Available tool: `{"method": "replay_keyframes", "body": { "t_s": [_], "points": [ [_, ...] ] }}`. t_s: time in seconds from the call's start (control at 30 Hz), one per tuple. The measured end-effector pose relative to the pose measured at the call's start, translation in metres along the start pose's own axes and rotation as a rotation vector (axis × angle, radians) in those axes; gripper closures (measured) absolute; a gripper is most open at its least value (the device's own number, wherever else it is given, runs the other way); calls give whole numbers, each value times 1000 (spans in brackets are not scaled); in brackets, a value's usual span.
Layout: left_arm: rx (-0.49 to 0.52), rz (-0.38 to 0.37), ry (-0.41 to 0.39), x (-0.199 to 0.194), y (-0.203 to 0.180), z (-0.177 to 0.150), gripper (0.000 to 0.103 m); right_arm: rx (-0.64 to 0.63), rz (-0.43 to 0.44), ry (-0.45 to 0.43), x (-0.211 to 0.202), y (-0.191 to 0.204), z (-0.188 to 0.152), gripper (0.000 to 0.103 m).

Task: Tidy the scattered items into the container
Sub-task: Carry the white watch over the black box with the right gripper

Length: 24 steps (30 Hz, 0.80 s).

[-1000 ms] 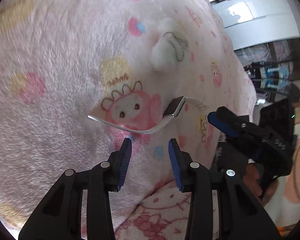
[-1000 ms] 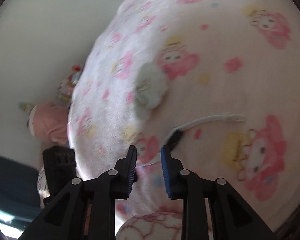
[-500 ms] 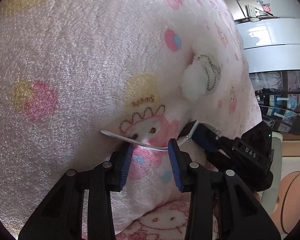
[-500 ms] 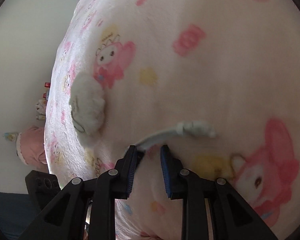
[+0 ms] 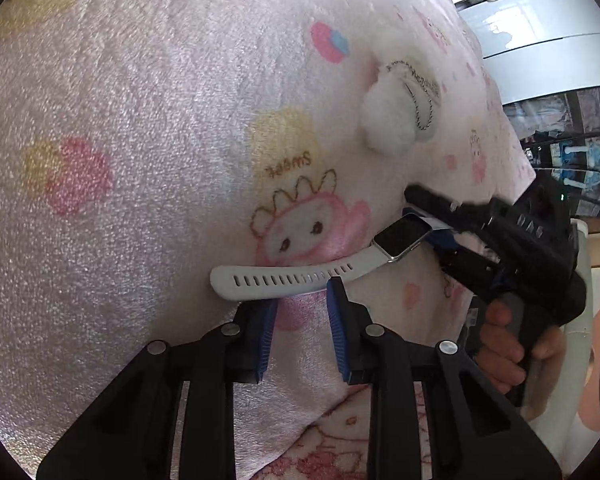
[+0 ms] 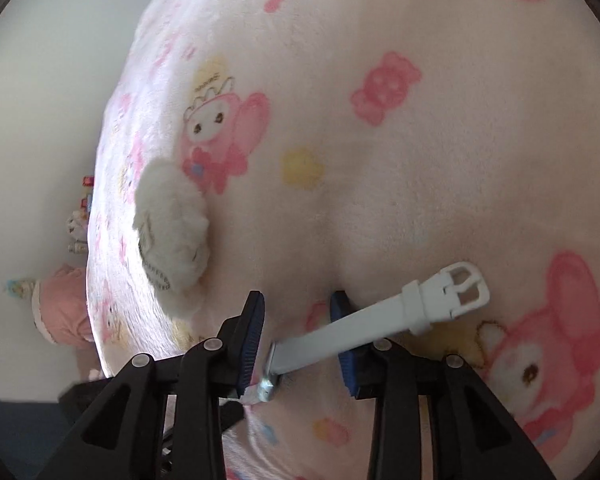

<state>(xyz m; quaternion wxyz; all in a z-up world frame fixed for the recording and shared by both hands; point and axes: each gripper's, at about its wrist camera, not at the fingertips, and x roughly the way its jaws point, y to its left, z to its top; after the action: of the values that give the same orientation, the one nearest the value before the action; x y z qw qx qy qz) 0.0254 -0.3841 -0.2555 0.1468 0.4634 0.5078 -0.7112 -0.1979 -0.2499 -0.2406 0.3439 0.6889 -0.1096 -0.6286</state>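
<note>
The white rubber-strapped smartwatch with a square dark face [image 5: 400, 238] lies on the pink cartoon-print fleece blanket [image 5: 140, 140], as does a white fluffy keychain pompom [image 5: 392, 124]. Neither is stowed; no container shows. The left tongs [image 5: 302, 300], closing, straddle the holed strap without clamping; the right tongs [image 6: 298, 320] likewise bracket the buckle strap.

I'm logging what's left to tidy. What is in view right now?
watch: one, white strap, dark face, on the blanket, reaching both grippers
plush keychain: one, white, on the blanket beyond the watch
blanket: one, pink cartoon print, under everything
soft toy: one, pink, past the blanket's edge
left gripper: one, black, blue pads; jaws just closing, strap across their tips, unpinched
right gripper: one, black; watch case between jaws, grip unclear
hand: one, holding the right gripper
</note>
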Motion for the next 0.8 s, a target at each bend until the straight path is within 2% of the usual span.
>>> {"method": "replay_keyframes", "body": {
  "t_s": [0.03, 0.07, 0.13, 0.2, 0.3, 0.37, 0.43, 0.47, 0.53, 0.63, 0.8],
  "points": [
    [-8, -15, -5, 0, 1, 0, 77, -11, -15, -5, -2, -1, -3, 90],
    [-22, -35, -10, -1, 3, 1, 77, -12, -12, -3, -4, -4, -7, 94],
    [-49, -90, -37, -5, 6, 3, 77, -31, -4, -7, -11, -7, -16, 97],
    [-68, -126, -70, -7, 8, 6, 77, -104, -45, -3, -16, -2, -27, 97],
    [-102, -158, -52, 1, 14, 9, 78, -143, -81, 12, -19, 2, -36, 97],
    [-105, -145, -48, 4, 12, 9, 79, -124, -83, 15, -20, 2, -38, 96],
    [-80, -113, -52, 4, 8, 3, 84, -105, -56, 3, -23, 7, -39, 96],
    [-69, -100, -55, 3, 5, 0, 91, -108, -43, -5, -25, 7, -41, 96],
    [-53, -120, -43, 5, -3, -1, 98, -133, -31, -31, -31, 1, -49, 96],
    [-2, -156, -63, -3, -34, -4, 99, -187, -21, -85, -50, 12, -60, 98],
    [162, -197, -127, -44, -79, -18, 99, -254, 8, -208, -107, 31, -74, 99]
  ]
}}
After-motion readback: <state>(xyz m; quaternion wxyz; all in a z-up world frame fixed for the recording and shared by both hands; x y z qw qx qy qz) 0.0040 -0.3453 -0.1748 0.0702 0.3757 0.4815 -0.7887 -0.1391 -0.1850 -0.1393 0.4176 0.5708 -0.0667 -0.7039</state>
